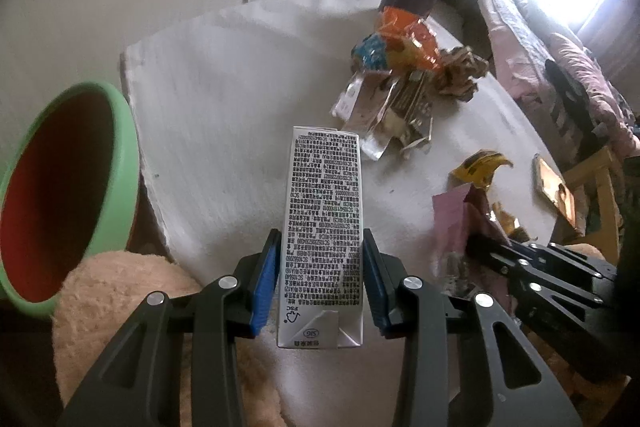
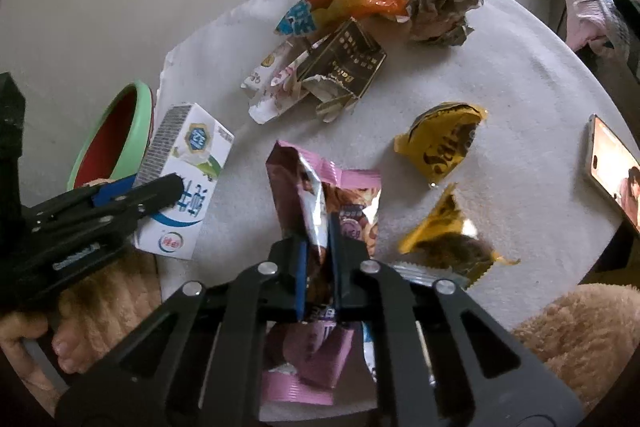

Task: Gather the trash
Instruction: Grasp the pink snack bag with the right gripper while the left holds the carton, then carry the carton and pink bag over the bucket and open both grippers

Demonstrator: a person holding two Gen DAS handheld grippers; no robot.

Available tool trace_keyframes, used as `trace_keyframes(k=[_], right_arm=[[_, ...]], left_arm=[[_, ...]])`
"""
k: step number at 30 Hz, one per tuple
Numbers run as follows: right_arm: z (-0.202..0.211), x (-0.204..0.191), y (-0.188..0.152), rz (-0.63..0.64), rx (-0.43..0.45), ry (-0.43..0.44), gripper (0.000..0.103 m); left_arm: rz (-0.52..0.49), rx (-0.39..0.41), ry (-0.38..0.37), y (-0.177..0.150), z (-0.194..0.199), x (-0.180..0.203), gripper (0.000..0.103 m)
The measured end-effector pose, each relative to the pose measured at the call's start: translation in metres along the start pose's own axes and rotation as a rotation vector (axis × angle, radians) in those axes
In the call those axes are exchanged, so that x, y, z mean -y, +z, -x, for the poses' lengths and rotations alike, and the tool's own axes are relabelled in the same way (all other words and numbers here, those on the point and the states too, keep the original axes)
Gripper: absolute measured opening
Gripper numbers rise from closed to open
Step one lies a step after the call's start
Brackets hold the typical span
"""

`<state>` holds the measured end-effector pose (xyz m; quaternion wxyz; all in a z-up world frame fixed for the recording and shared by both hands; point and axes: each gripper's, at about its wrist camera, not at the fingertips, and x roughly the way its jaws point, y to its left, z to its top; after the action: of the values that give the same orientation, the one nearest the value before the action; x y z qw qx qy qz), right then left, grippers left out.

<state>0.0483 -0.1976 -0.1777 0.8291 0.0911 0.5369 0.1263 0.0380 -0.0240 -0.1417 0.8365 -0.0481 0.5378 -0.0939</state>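
On the white-covered bench [image 2: 500, 99], the right wrist view alone shows a phone [image 2: 612, 167] at the edge and two torn yellow wrappers [image 2: 444, 139] near it, while the left wrist view shows more of the green bin [image 1: 120, 147], its visible red inside bare, just off the bench's edge. The left tool [image 1: 320, 267] clamps a milk carton [image 1: 322, 223] whose long axis runs away from the camera toward the trash pile [image 1: 396, 83]. The right tool [image 2: 318, 267] is pinched nearly closed on a pink snack bag [image 2: 320, 195], the bag's open end pointing away and its lower part lying on the bench beneath.
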Motion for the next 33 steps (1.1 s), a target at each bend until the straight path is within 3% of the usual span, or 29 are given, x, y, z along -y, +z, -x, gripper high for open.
trace_keyframes(k=[17, 20, 22, 23, 28, 32, 33], right_arm=[[0.009, -0.023, 0.008, 0.039, 0.038, 0.053, 0.011], [0.011, -0.024, 0.009, 0.043, 0.052, 0.063, 0.02], [0.016, -0.023, 0.009, 0.044, 0.076, 0.068, 0.038], [0.019, -0.023, 0.009, 0.042, 0.092, 0.073, 0.041], [0.025, -0.017, 0.011, 0.007, 0.097, 0.072, 0.043], [0.016, -0.015, 0.005, -0.034, 0.025, 0.071, 0.045], [0.01, -0.015, 0.003, -0.046, -0.004, 0.072, 0.049]], left_arm=[[0.031, 0.032, -0.006, -0.003, 0.015, -0.013, 0.037], [0.04, 0.03, -0.005, -0.004, 0.015, -0.016, 0.037], [0.05, 0.023, -0.007, -0.004, 0.013, -0.018, 0.037], [0.054, 0.019, -0.007, -0.005, 0.011, -0.019, 0.037], [0.058, 0.016, -0.007, -0.005, 0.01, -0.021, 0.037], [0.069, 0.016, -0.007, -0.005, 0.009, -0.023, 0.037], [0.072, 0.014, -0.007, -0.005, 0.008, -0.023, 0.037]])
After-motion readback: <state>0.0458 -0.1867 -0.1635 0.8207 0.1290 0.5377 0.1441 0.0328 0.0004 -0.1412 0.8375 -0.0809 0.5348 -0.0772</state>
